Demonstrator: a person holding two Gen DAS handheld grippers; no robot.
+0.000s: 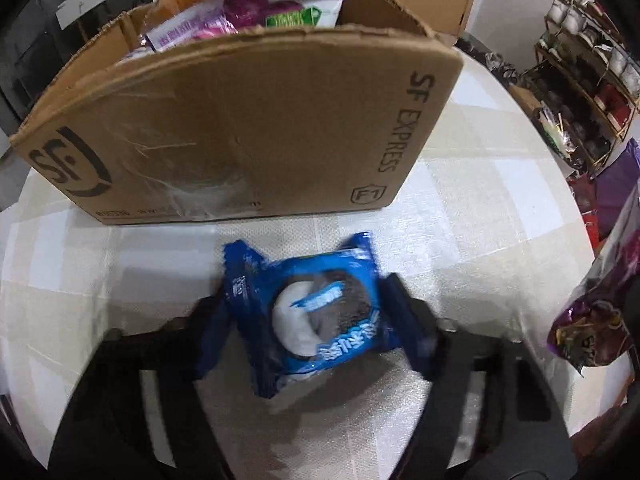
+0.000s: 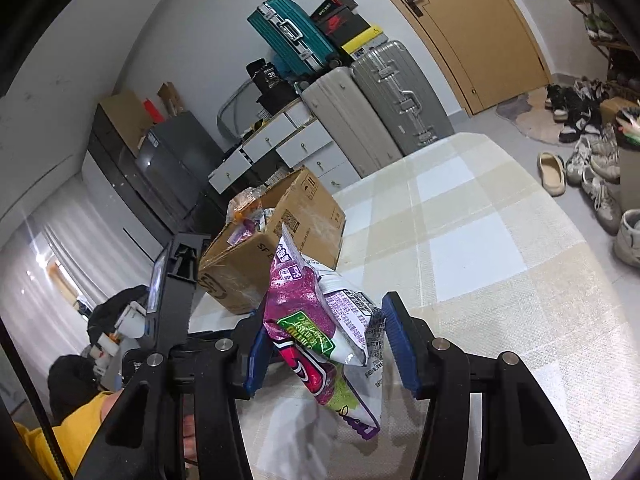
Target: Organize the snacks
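Blocking the left tool (image 1: 316, 316) — cardboard box (image 1: 248, 132), snack bags inside.

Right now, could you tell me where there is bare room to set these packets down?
Bare checked tablecloth lies right of the SF Express box, out to the table edge. A narrower strip separates box and cookie packet. The box is crowded with snack bags.

One cardboard box (image 1: 248, 128) stands on one checked table (image 1: 480, 208), with at least two snack bags showing above its rim. Two grippers each hold one packet: the left gripper (image 1: 316, 316) one blue cookie packet (image 1: 316, 312), the right gripper (image 2: 324, 344) one purple snack bag (image 2: 312, 320). Three suitcases (image 2: 384, 100) stand by the wall.
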